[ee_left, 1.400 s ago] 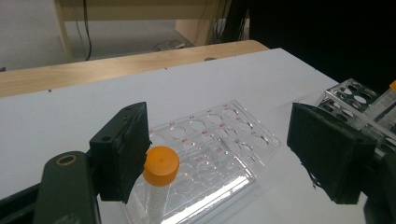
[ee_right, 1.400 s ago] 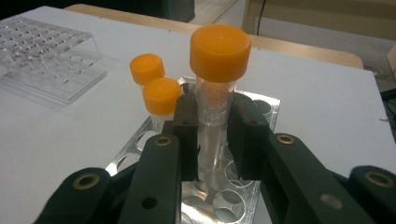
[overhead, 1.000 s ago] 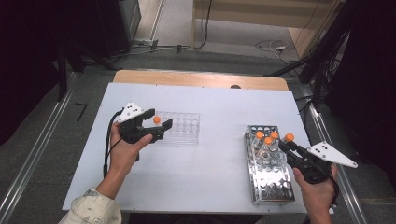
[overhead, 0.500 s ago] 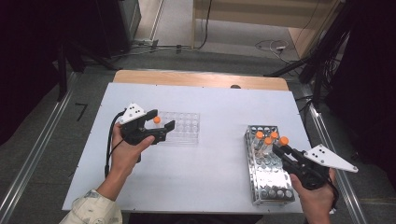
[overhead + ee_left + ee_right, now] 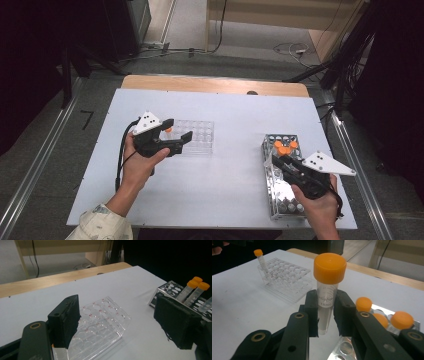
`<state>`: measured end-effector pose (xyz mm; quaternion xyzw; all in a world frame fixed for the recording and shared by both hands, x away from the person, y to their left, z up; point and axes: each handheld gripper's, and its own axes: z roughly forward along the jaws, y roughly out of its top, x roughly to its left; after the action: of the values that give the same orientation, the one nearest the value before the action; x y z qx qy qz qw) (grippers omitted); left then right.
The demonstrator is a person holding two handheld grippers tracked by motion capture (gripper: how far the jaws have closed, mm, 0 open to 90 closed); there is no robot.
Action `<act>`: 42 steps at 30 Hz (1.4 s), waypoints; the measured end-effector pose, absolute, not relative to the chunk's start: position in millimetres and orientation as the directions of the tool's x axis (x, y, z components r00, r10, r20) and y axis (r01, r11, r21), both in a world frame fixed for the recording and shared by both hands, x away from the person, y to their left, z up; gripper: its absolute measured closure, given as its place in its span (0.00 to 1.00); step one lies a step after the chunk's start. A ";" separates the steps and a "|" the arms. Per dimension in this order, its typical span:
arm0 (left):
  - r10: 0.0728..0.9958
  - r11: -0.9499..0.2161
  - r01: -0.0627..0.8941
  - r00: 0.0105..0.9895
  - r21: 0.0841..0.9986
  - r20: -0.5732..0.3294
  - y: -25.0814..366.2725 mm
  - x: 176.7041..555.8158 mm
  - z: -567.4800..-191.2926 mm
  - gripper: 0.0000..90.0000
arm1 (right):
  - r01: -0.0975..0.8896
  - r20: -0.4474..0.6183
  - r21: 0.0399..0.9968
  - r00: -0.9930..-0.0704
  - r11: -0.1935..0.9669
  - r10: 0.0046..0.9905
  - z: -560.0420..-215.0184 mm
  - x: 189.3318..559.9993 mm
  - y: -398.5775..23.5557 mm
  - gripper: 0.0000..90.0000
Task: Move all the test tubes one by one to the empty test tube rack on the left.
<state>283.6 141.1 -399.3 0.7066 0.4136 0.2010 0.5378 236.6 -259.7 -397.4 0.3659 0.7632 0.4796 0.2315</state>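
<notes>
My right gripper (image 5: 325, 312) is shut on an upright clear tube with an orange cap (image 5: 329, 272). In the high view it (image 5: 276, 161) hangs over the left edge of the metal rack (image 5: 280, 200). Three more orange-capped tubes (image 5: 284, 146) stand at that rack's far end. My left gripper (image 5: 179, 129) stands open and holds nothing, hovering over the near left end of the clear plastic rack (image 5: 197, 136). One orange-capped tube (image 5: 262, 261) stands in a corner of that clear rack (image 5: 287, 277). Between the left jaws I see the clear rack (image 5: 100, 325) lying below.
The white tabletop (image 5: 230, 115) has a wooden strip (image 5: 210, 85) along its far edge. Metal rails (image 5: 357, 165) run along both sides. Cables lie on the floor beyond the table. Bare tabletop lies between the two racks.
My right gripper has carried the held tube leftward, from above the metal rack's far right part to its left edge. The left gripper has stayed in place.
</notes>
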 end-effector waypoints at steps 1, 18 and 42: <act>0.800 -0.079 0.368 0.578 0.927 -0.161 140.4 283.2 -399.3 0.25 | 0.340 -0.001 0.899 -0.628 0.275 0.778 -398.2 238.4 -256.3 0.80; 0.767 -0.111 0.361 0.623 0.926 -0.152 126.9 276.2 -398.8 0.24 | 0.324 -0.002 0.882 -0.723 0.342 0.690 -410.1 249.7 -196.5 0.80; 0.686 -0.150 0.348 0.710 0.926 -0.156 99.6 266.1 -403.1 0.20 | 0.348 0.003 0.838 -0.773 0.420 0.635 -426.3 257.4 -152.7 0.80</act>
<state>266.1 99.6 -403.1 0.7425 0.3482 0.1534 0.5513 257.4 -152.7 -426.3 0.2969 0.8275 0.4491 0.1594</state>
